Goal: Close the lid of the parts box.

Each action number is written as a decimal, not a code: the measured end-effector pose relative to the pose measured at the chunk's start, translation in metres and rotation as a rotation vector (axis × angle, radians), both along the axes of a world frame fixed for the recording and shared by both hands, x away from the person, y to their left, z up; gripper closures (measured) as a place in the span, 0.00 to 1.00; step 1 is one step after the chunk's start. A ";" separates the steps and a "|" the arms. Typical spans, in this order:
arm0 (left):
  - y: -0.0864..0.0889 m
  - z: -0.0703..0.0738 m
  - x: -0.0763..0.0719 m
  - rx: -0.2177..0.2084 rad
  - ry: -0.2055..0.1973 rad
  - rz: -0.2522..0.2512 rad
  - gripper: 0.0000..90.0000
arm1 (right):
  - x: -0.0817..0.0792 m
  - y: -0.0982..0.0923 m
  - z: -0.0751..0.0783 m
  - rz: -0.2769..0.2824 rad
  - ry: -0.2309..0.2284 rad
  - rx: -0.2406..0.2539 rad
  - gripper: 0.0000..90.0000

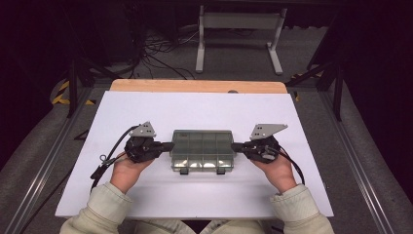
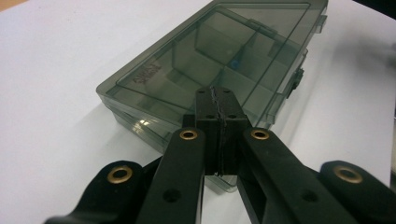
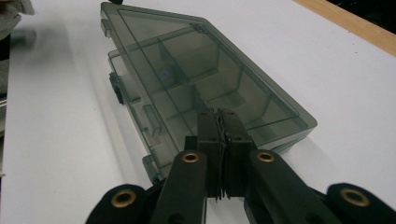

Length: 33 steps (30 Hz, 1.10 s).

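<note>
Left claw [image 1: 168, 146], at centre left of the high view, has its jaws pressed together with nothing between them; in the left gripper view the closed tips [image 2: 218, 116] lie against the near short end of the compartment box [image 2: 219, 65]. Right claw [image 1: 235, 146], at centre right of the high view, is likewise closed and empty, its tips [image 3: 219, 135] resting at the opposite short end of the box [image 3: 201, 88]. The box [image 1: 202, 150], a smoky translucent organiser with a divided interior, lies flat at the centre of the high view with its lid down; two latches [image 1: 202, 171] face the bottom of the frame. A small blue item [image 2: 236, 61] shows faintly inside one compartment.

Step in hand, as judged: the box is bracketed end to end by both closed claws, either steadied or squared on the table. The next move probably calls for one claw to hold the box still while the other goes to a latch, since the lid appears shut.

The table [image 1: 146, 107] carries a plain white sheet; a strip of bare wood [image 1: 195, 86] shows along its far edge. Beyond, at the top of the high view, a dark floor holds loose cables [image 1: 160, 53] and a grey metal stand [image 1: 238, 29].
</note>
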State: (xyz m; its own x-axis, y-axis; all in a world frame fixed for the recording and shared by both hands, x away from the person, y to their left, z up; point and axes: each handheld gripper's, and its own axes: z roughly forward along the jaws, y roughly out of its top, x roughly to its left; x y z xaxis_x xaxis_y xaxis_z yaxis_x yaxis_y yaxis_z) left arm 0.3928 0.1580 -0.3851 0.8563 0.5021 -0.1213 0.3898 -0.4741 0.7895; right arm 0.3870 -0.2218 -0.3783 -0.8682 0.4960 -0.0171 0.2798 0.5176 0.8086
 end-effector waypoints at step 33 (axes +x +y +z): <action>-0.017 -0.008 0.000 0.191 0.115 -0.085 0.99 | -0.001 0.015 -0.009 0.044 0.117 -0.185 1.00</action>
